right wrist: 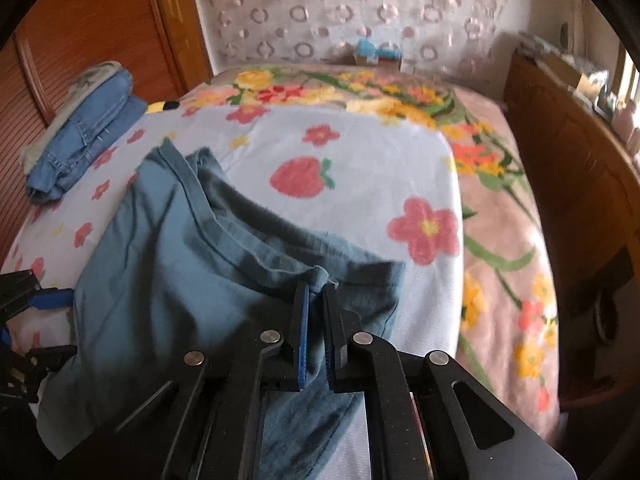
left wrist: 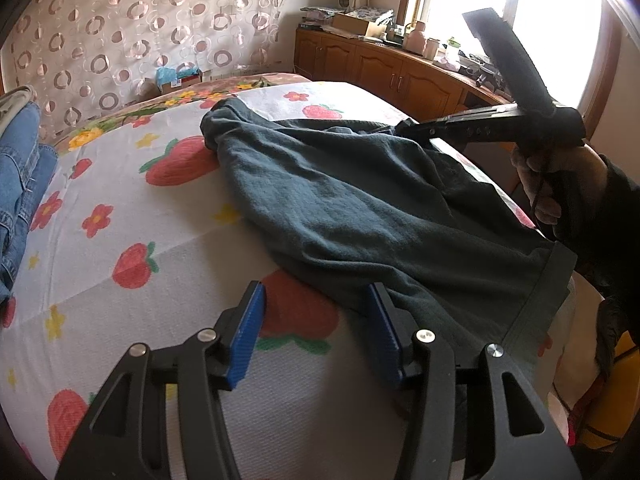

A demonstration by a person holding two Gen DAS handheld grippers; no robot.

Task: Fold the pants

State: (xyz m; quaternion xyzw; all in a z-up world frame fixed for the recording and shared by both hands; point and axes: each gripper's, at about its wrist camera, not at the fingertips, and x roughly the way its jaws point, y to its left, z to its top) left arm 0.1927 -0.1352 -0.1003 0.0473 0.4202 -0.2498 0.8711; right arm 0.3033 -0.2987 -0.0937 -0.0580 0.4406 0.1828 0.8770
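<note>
Dark teal pants (left wrist: 360,208) lie spread and rumpled across the strawberry-print blanket (left wrist: 132,216) on the bed. My left gripper (left wrist: 316,296) is open at the near edge of the pants. Its right pad (left wrist: 384,320) rests against the cloth's edge, and only blanket shows between the pads. My right gripper (right wrist: 317,286) is shut on a small bunched fold of the pants (right wrist: 180,260). In the left wrist view the right gripper (left wrist: 404,128) reaches onto the far side of the pants, held by a hand (left wrist: 540,184). One blue pad of the left gripper (right wrist: 48,300) shows at the right wrist view's left edge.
Folded blue jeans (right wrist: 80,132) sit at the left side of the bed, also jeans (left wrist: 20,184). A wooden cabinet (left wrist: 380,68) with clutter on top runs along the right under a bright window. A wooden wardrobe (right wrist: 80,40) stands left of the bed.
</note>
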